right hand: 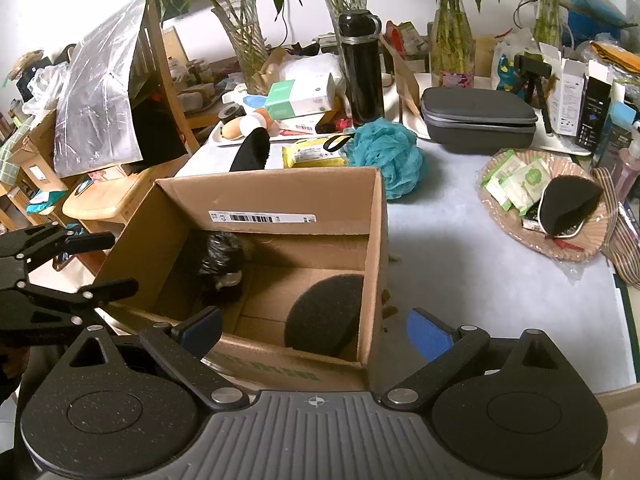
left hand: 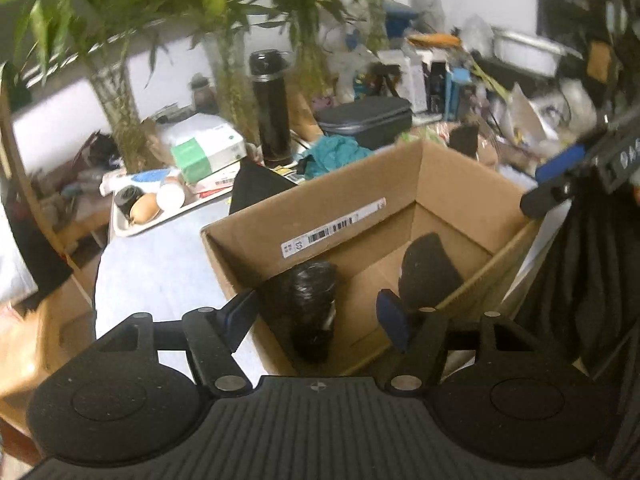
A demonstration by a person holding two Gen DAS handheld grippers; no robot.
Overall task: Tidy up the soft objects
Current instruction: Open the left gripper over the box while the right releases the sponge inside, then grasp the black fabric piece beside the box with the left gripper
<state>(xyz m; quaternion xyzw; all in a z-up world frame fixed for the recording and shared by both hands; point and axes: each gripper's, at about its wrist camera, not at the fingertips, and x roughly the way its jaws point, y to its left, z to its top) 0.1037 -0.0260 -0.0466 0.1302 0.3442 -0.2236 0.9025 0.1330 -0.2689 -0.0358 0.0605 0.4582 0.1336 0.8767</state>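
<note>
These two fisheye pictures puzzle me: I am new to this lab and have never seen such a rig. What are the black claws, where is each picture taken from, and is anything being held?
There is no robot here. A person holds a two-finger gripper in each hand, and a small camera on each one looks forward along its fingers. One picture comes from the left gripper, the other from the right gripper.

Both look down into an open cardboard box on a pale, cluttered table. In the box lie a black wrapped bundle and a round black sponge. Behind it sit a teal bath pouf, a black flask and a grey case.

Nothing is held. Both grippers are open, and the bundle lies below the left gripper's parted fingers.
</note>
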